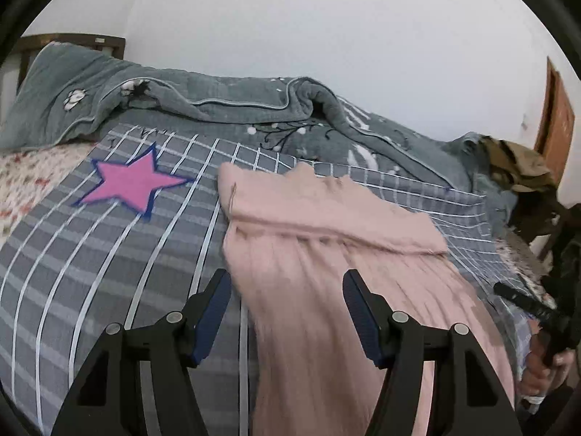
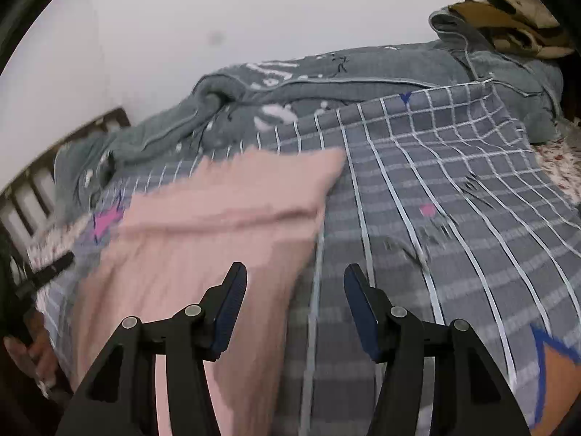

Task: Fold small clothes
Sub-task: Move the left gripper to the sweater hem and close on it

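1. The bed (image 1: 32, 178) fills both views for you, with a white wall behind and a wooden headboard (image 1: 72, 41) at its far left end in the left wrist view.
2. A grey checked cover (image 1: 109, 254) with white lines lies spread over the bed; a pink star (image 1: 132, 183) with a blue outline sits on it, left of the garment.
3. A grey-green quilt (image 1: 225, 101) lies bunched along the wall side, behind the cover, with a brown cloth (image 1: 515, 167) heaped on its right end.
4. The pink garment (image 1: 326, 254) lies flat on the cover, its top part folded across; both views are blurred here, so you cannot make out finer detail.
5. Your left hand-held gripper (image 1: 287, 312) hovers above the garment's left edge, jaws wide apart and holding nothing.
6. Your right hand-held gripper (image 2: 296, 309) hovers at the garment's right edge, jaws likewise spread and holding nothing; its left finger is over pink cloth, its right over the cover.
7. In the left wrist view, your right hand (image 1: 544, 367) shows at the right edge, beside the garment.
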Available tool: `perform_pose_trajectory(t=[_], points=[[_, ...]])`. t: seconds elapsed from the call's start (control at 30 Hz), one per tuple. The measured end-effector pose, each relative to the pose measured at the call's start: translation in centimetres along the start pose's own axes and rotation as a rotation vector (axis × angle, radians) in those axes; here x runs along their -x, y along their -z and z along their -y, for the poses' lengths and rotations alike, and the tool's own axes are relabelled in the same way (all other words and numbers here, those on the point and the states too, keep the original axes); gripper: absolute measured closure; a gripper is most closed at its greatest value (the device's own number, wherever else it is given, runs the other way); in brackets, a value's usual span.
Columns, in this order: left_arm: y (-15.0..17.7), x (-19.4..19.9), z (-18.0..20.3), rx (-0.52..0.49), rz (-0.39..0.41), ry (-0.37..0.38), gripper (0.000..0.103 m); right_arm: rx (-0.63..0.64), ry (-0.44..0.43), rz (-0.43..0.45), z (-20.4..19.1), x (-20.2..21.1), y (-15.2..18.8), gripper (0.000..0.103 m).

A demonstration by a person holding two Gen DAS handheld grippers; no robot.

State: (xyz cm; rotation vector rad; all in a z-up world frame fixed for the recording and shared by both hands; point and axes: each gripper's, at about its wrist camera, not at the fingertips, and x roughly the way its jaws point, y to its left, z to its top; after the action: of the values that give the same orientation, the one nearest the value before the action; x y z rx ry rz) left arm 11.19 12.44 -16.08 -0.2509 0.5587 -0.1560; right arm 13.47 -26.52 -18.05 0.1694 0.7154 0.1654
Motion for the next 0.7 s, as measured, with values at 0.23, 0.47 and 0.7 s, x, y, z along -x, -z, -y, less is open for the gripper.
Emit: perform_pose_trajectory(t=[0.23, 0.47, 0.7], points=[[5.0, 3.7, -0.7, 0.052, -0.088, -0.027, 0.041, 0.048, 0.003, -0.077, -0.5, 4.2, 6.5, 0.047], [8.7, 5.1, -0.9, 0.076, -0.162, -0.07, 0.042, 0.007, -0.021, -0.06, -0.4, 6.5, 9.7, 0.047], [9.3, 4.4, -1.1, 0.103, -0.209, -0.047, 0.057, 0.022, -0.014, -0.048, -1.2, 6.6, 10.5, 0.056]])
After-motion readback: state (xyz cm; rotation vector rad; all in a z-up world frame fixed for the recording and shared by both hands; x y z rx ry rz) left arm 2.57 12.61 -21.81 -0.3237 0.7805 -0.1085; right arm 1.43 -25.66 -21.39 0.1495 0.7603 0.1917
